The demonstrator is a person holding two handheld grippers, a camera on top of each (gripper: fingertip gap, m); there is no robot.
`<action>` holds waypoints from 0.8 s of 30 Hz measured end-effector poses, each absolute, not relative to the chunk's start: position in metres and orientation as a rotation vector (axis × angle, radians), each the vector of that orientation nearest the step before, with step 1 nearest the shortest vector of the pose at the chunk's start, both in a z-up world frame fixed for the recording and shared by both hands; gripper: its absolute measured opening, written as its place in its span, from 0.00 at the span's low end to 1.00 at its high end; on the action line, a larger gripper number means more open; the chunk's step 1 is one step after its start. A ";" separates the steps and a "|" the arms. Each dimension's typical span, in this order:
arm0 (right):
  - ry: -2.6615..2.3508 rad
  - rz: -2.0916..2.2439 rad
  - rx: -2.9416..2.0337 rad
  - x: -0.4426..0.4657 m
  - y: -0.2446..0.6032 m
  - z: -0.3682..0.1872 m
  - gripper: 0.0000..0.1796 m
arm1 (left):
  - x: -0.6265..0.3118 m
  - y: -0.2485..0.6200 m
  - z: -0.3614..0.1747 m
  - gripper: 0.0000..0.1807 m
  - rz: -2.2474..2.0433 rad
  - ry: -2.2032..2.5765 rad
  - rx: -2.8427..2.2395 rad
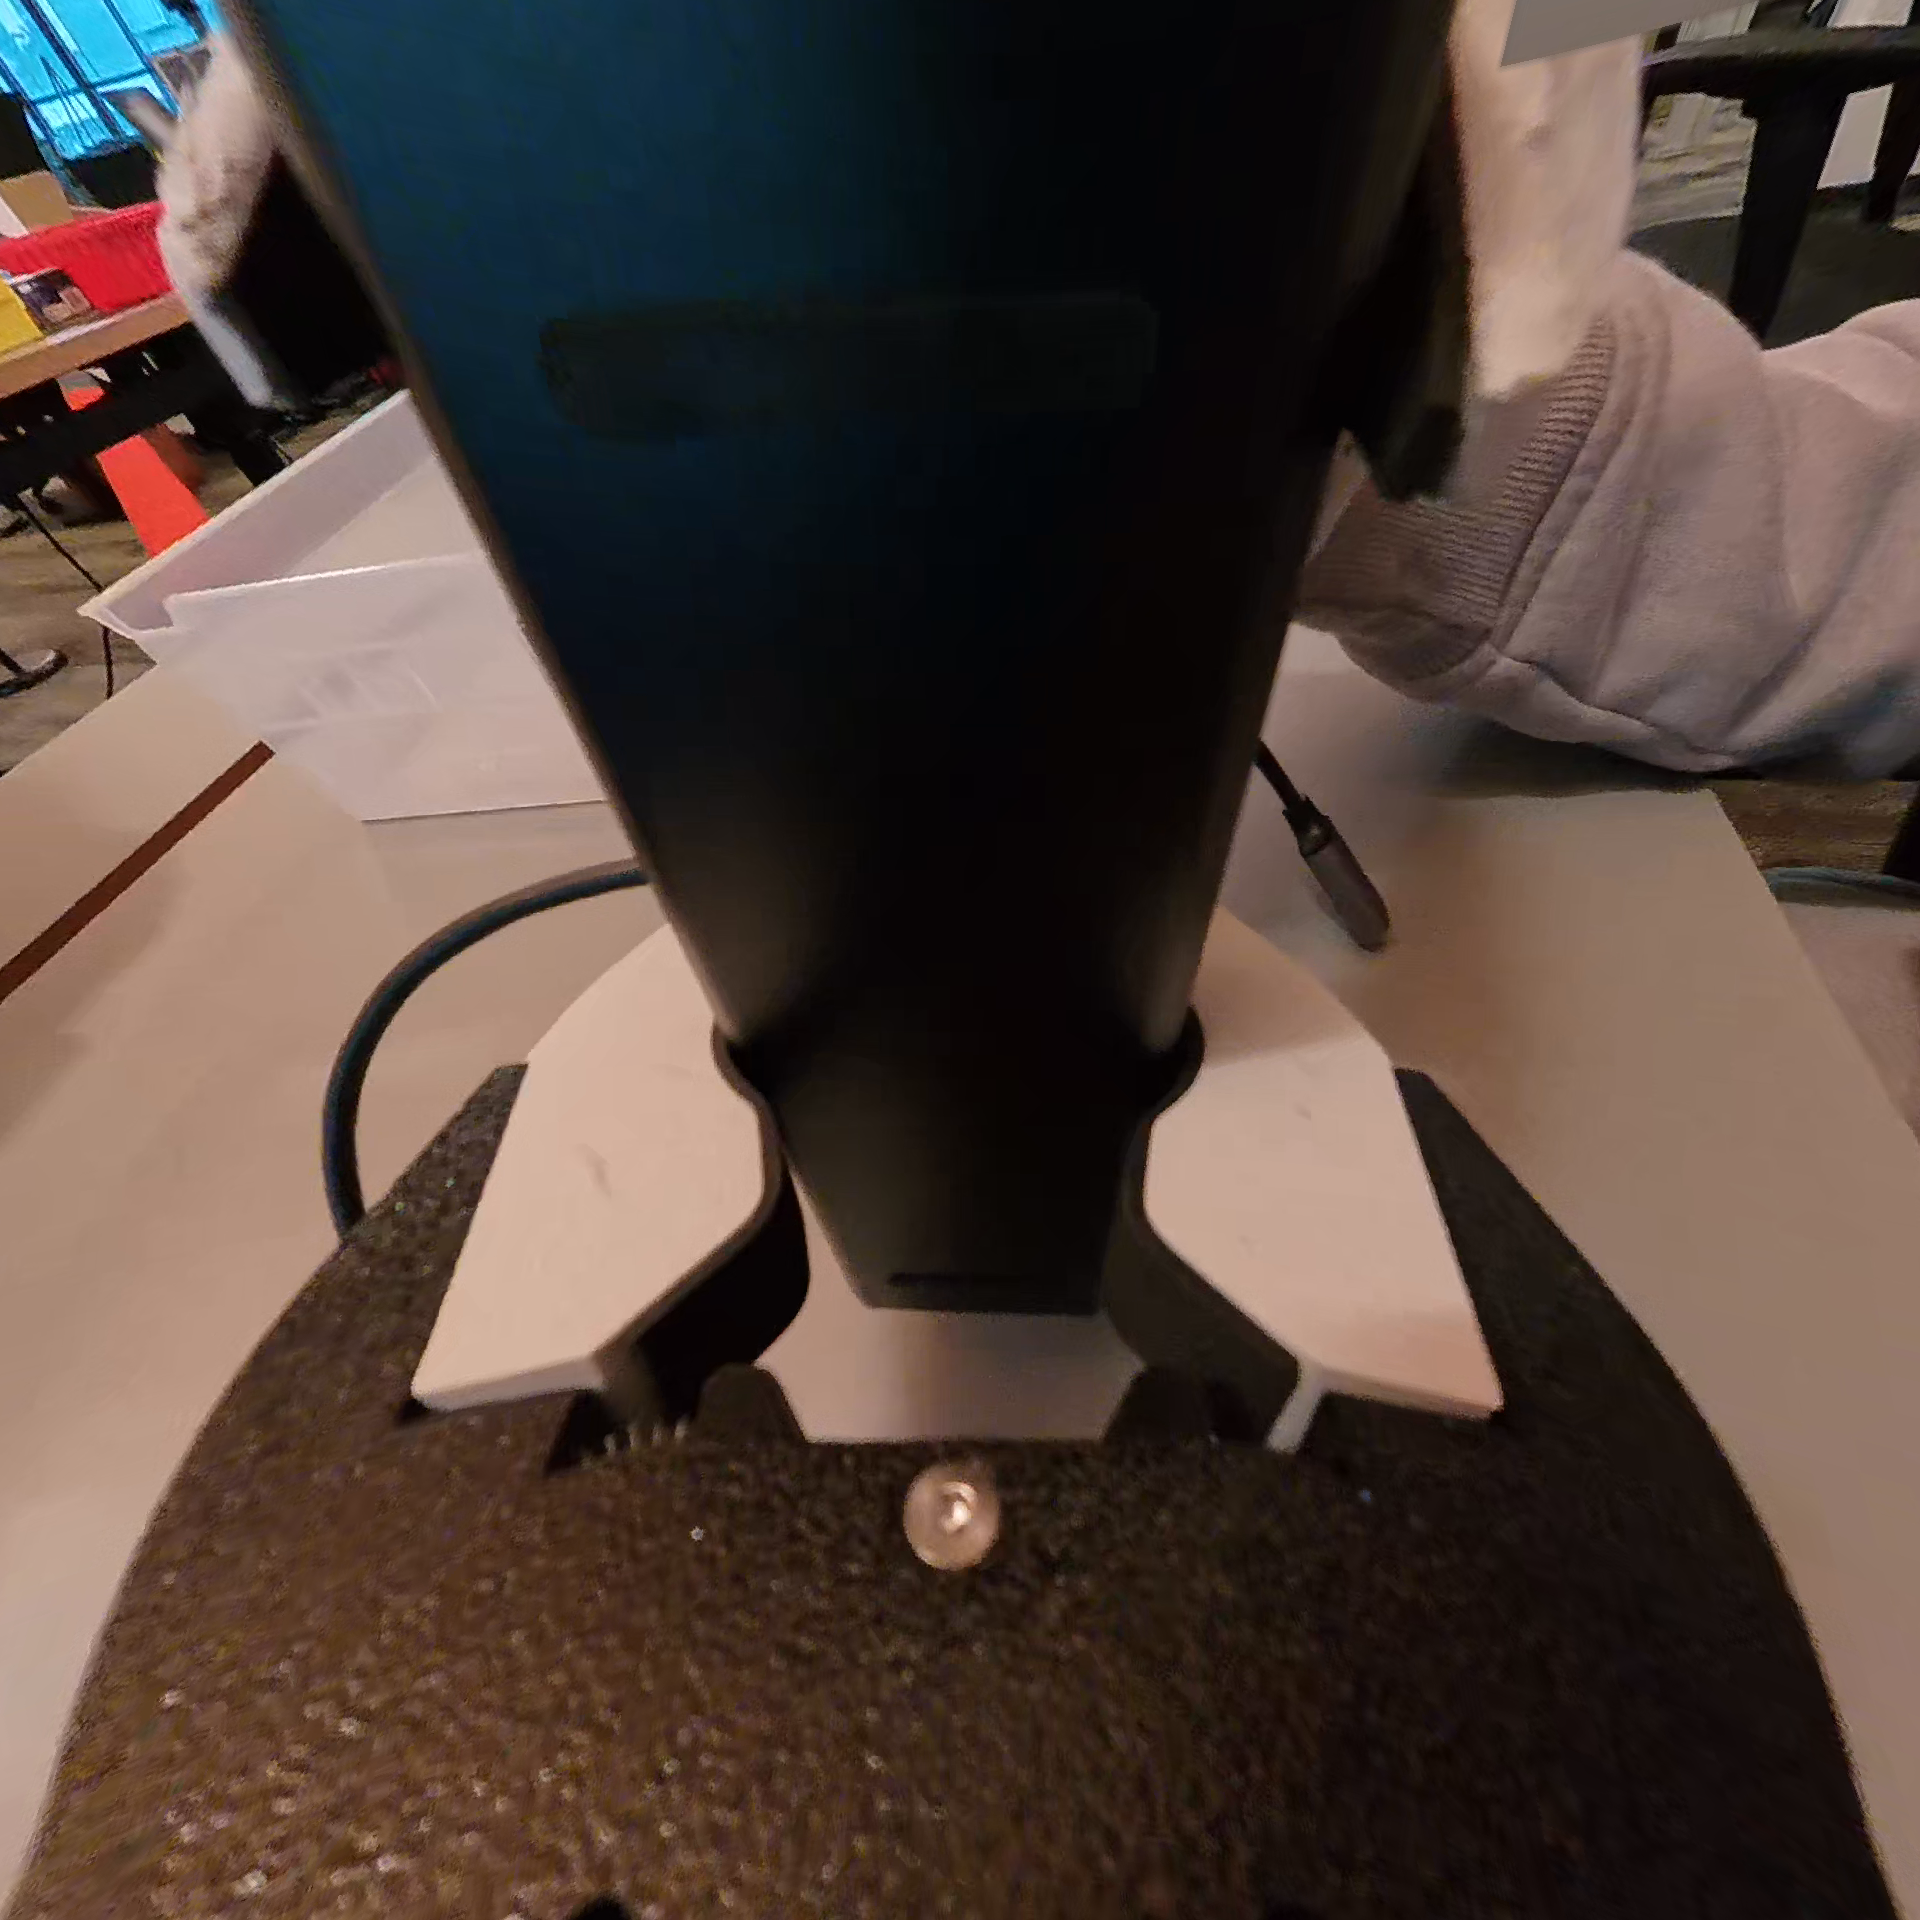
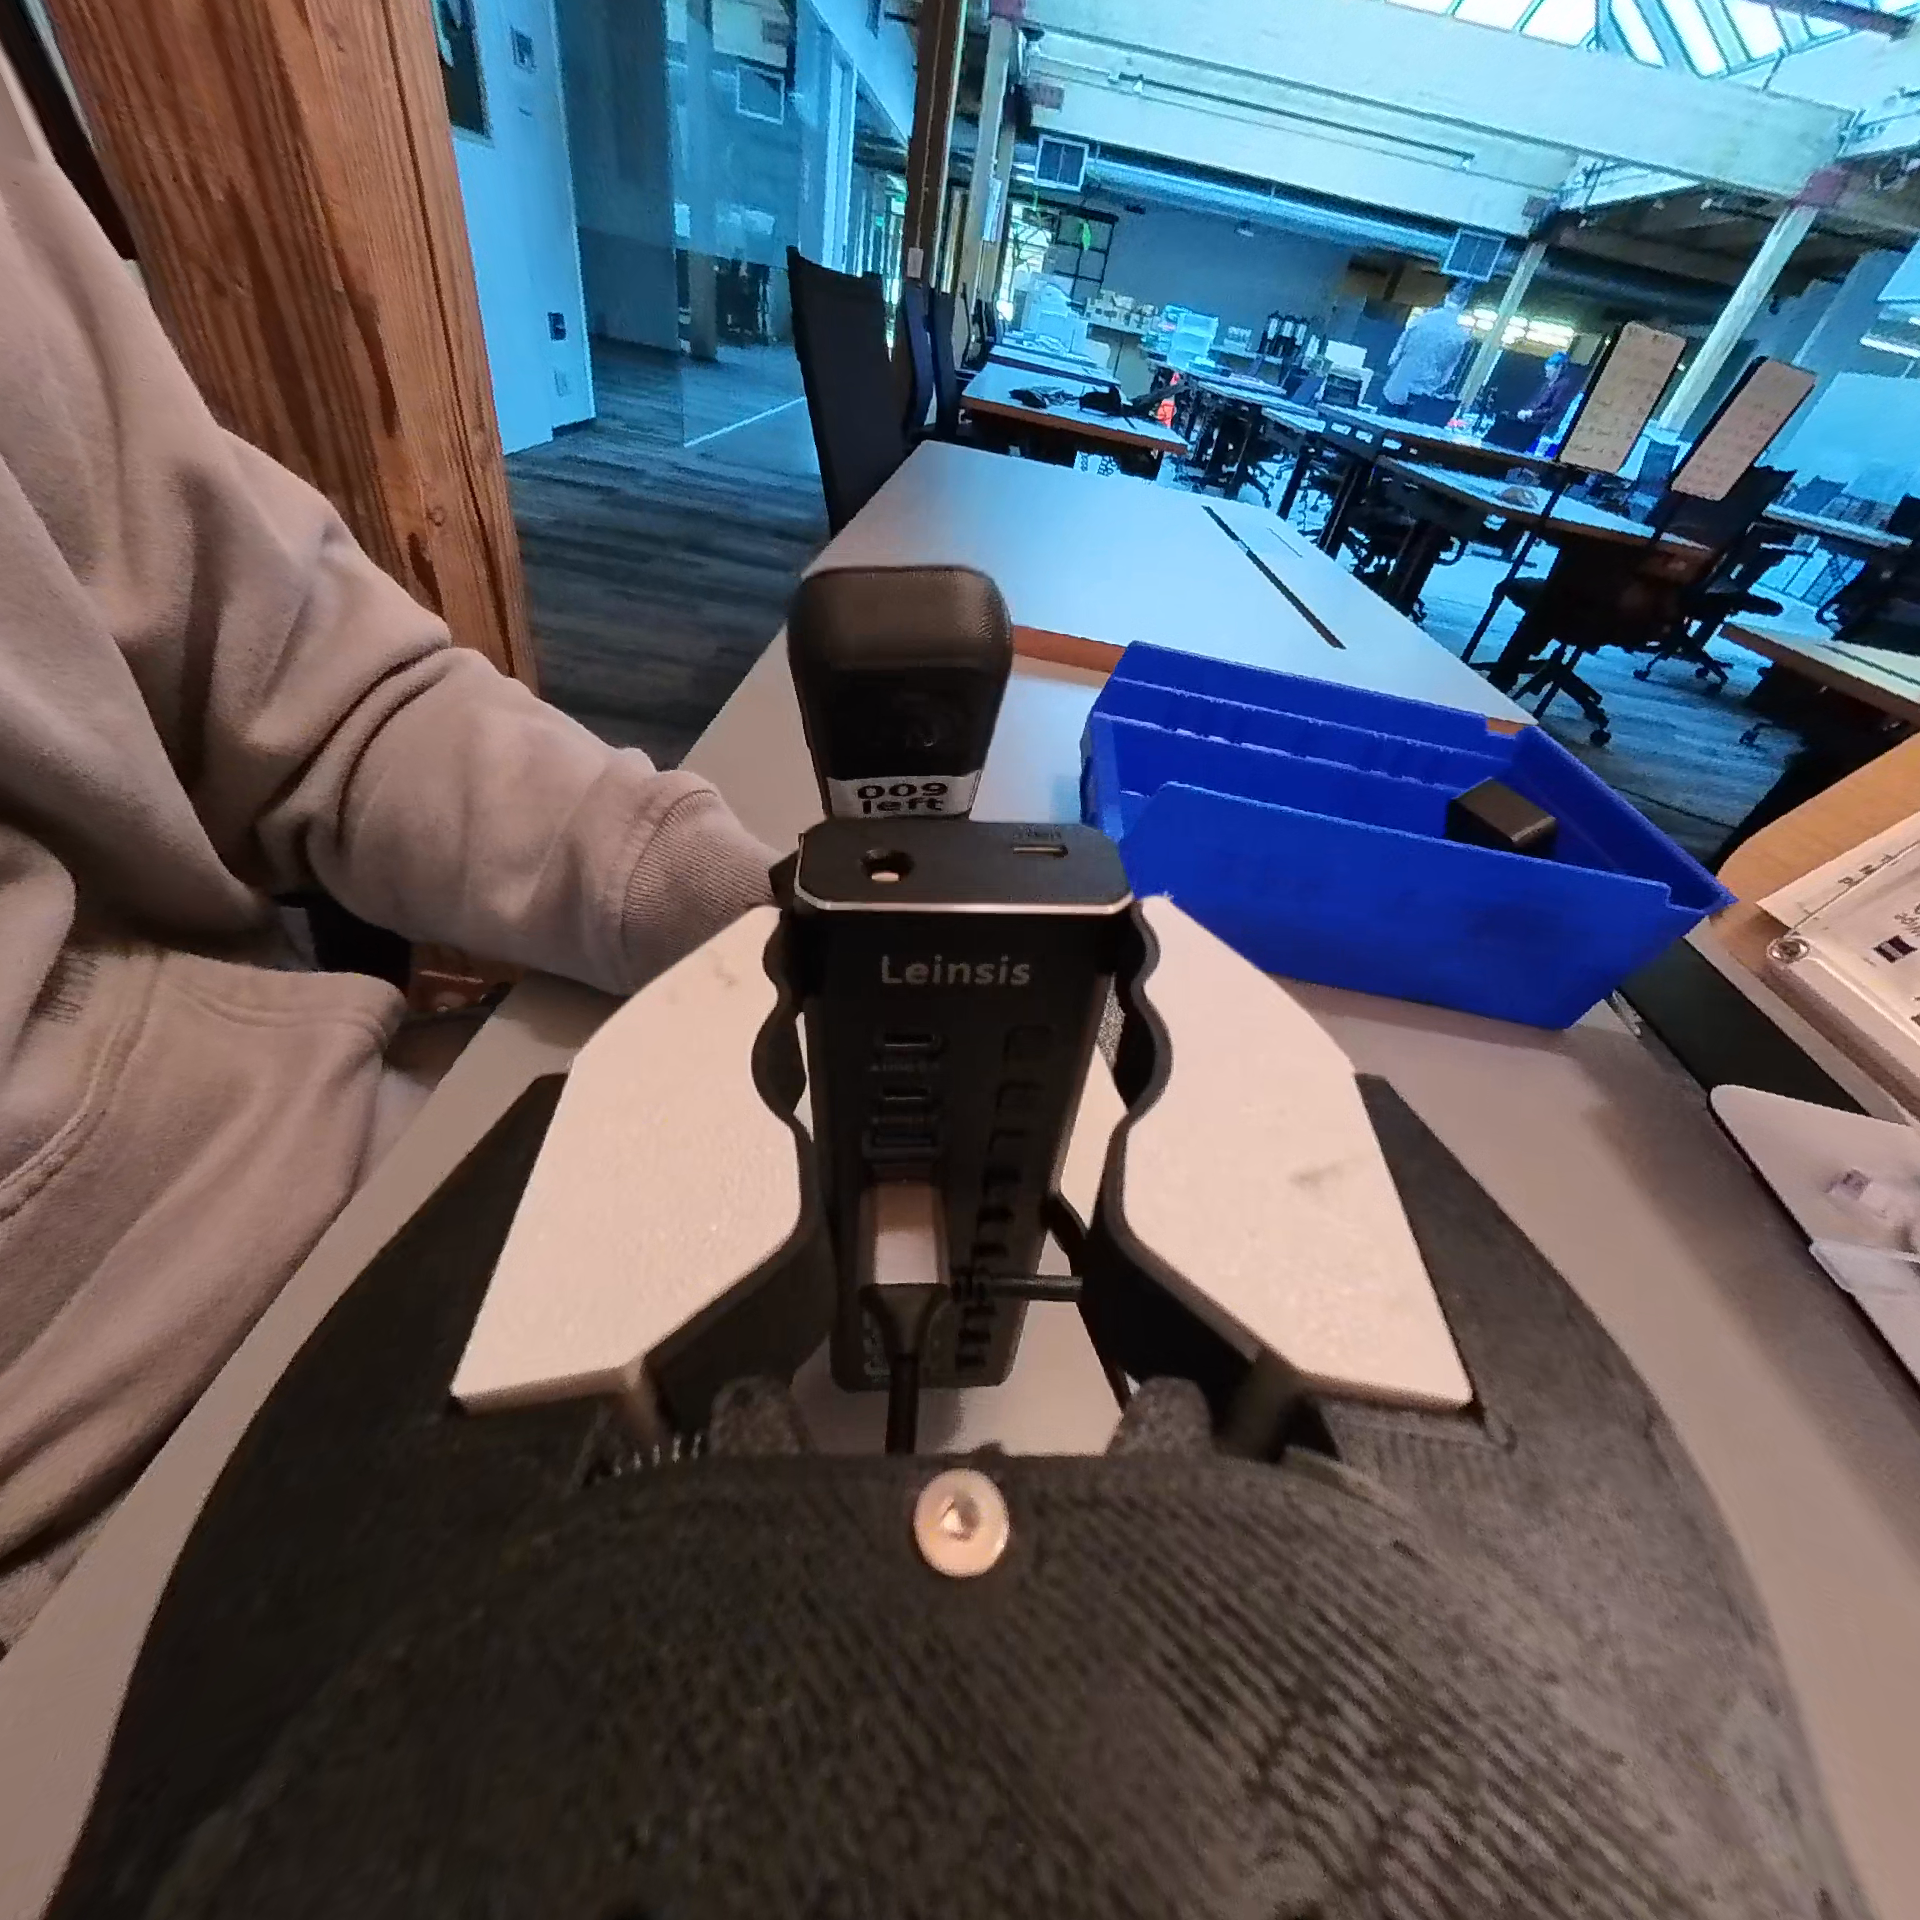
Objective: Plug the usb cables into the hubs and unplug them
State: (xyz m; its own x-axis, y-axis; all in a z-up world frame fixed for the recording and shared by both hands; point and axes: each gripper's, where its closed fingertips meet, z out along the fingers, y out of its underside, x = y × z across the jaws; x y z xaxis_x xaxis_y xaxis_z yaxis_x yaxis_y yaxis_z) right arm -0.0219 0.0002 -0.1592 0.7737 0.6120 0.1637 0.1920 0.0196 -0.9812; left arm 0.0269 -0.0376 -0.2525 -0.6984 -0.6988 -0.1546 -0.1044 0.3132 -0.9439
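Note:
A black USB hub (image 2: 951,1091) stands upright between the fingers of my right gripper (image 2: 956,935), which is shut on its sides. A silver USB plug (image 2: 904,1236) sits in one of the hub's lower ports, and its black cable (image 2: 899,1392) runs down toward the gripper. In the left wrist view the hub's dark back (image 1: 883,623) fills the middle, and my left gripper (image 1: 961,1049) is shut on it from the opposite side. A black cable (image 1: 353,1091) loops on the table. A grey connector (image 1: 1340,873) lies loose at the right.
Two white bins (image 1: 343,665) stand at the table's far left. A blue bin (image 2: 1403,883) holds a small black block (image 2: 1501,826). Papers (image 2: 1849,935) lie at the right. A person's grey sleeve (image 2: 208,727) and a wooden post (image 2: 291,312) are at the left.

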 end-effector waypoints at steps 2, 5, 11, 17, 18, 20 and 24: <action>-0.680 0.355 -1.578 -0.021 0.002 -0.164 0.33 | 0.029 -0.038 -0.257 0.40 -1.407 2.029 -0.734; -0.656 0.297 -1.579 -0.013 0.002 -0.164 0.33 | 0.033 -0.038 -0.258 0.40 -1.447 1.974 -0.781; -0.577 0.215 -1.683 0.017 -0.011 -0.166 0.28 | 0.033 -0.014 -0.244 0.40 -1.522 1.831 -0.820; -0.628 0.265 -1.810 -0.008 -0.001 -0.188 0.16 | 0.021 -0.007 -0.235 0.40 -1.536 1.822 -0.740; -0.630 0.258 -1.828 -0.012 0.002 -0.191 0.14 | 0.019 -0.006 -0.234 0.40 -1.546 1.821 -0.731; -0.642 0.237 -1.889 -0.016 0.006 -0.202 0.13 | 0.015 -0.004 -0.234 0.40 -1.538 1.828 -0.717; -0.661 0.214 -1.898 -0.025 0.009 -0.206 0.10 | 0.007 -0.006 -0.237 0.40 -1.549 1.860 -0.680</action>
